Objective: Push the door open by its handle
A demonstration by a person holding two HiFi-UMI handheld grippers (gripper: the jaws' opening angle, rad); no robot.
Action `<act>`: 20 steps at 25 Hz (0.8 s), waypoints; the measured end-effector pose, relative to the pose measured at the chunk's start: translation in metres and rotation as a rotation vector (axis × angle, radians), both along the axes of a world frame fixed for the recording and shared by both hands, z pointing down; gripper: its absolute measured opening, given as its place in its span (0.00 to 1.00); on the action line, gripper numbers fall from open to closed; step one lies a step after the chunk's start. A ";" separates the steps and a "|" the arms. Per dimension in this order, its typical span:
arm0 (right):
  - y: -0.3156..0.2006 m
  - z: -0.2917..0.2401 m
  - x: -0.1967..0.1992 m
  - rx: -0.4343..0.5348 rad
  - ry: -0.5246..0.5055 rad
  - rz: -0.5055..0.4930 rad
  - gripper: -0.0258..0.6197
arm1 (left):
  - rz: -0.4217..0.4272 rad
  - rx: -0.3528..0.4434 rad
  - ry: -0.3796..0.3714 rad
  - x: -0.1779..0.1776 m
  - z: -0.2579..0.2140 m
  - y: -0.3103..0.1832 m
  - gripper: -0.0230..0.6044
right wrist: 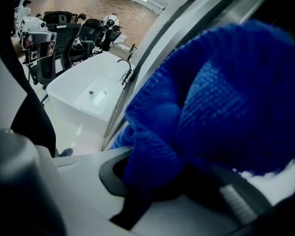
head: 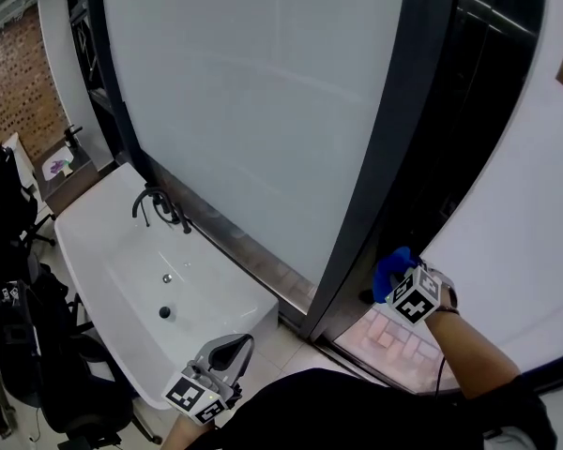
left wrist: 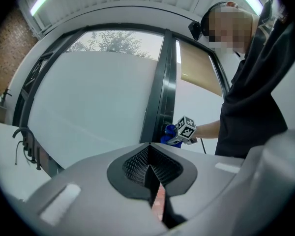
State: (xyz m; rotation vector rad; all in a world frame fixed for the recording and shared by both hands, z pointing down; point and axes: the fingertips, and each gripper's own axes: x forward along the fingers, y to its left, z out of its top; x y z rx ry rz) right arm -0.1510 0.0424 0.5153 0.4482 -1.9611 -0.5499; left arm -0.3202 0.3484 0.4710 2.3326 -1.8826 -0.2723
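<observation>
The door's dark frame runs up the middle of the head view, beside a frosted glass panel. Its handle wears a blue knitted cover, at the frame's lower right. My right gripper is shut on that covered handle; in the right gripper view the blue knit fills the space between the jaws. The left gripper view shows that grip from the side, the blue cover against the frame. My left gripper hangs low at the bottom, away from the door, shut with nothing in it.
A white basin with a dark faucet stands along the glass at the left, just ahead of my left gripper. Black office chairs crowd the far left. A brick wall closes the back.
</observation>
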 end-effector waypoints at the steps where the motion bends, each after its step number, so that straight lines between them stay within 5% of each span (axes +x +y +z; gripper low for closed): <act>1: 0.001 0.000 -0.003 0.000 -0.033 -0.003 0.08 | 0.002 -0.002 0.004 -0.001 0.002 -0.002 0.03; 7: -0.001 -0.004 -0.010 0.056 -0.248 -0.053 0.07 | 0.048 -0.014 0.006 0.002 0.003 -0.015 0.03; 20: -0.097 -0.004 -0.001 0.051 -0.217 0.043 0.06 | 0.113 -0.026 -0.032 0.029 -0.006 -0.058 0.03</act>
